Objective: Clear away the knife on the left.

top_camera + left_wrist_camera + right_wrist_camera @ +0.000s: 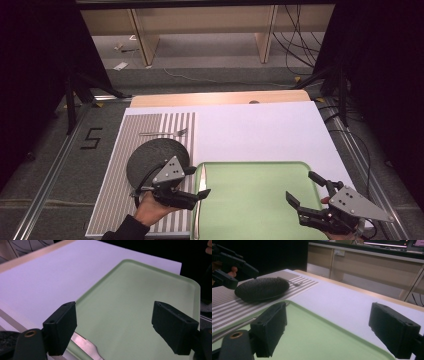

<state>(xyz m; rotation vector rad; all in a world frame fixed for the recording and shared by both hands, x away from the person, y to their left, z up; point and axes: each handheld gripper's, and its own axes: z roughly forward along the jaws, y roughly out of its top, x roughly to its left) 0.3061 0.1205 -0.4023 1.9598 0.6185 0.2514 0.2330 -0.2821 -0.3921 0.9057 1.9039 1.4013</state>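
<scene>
My left tool (200, 184) hovers with its jaws spread wide and nothing between them, right at the near left edge of the green tray (260, 200), just above the knife (199, 207) that lies along that edge. My right tool (306, 192) hangs over the tray's near right corner, also wide open and holding nothing. By my reading, the table setting is only partly laid: the tray, the black plate (150, 157) and the fork (165, 132) are in place, while the knife looks to be either just set down or about to be lifted, and I cannot tell which.

The tray is smooth matte plastic, pale green with rounded corners and a low raised rim. The plate is round, shallow and rough-textured, resting on a striped mat (115, 200) left of the tray. The fork and knife are thin, shiny metal. A plain white sheet (260, 130) covers the wooden surface (210, 98).
</scene>
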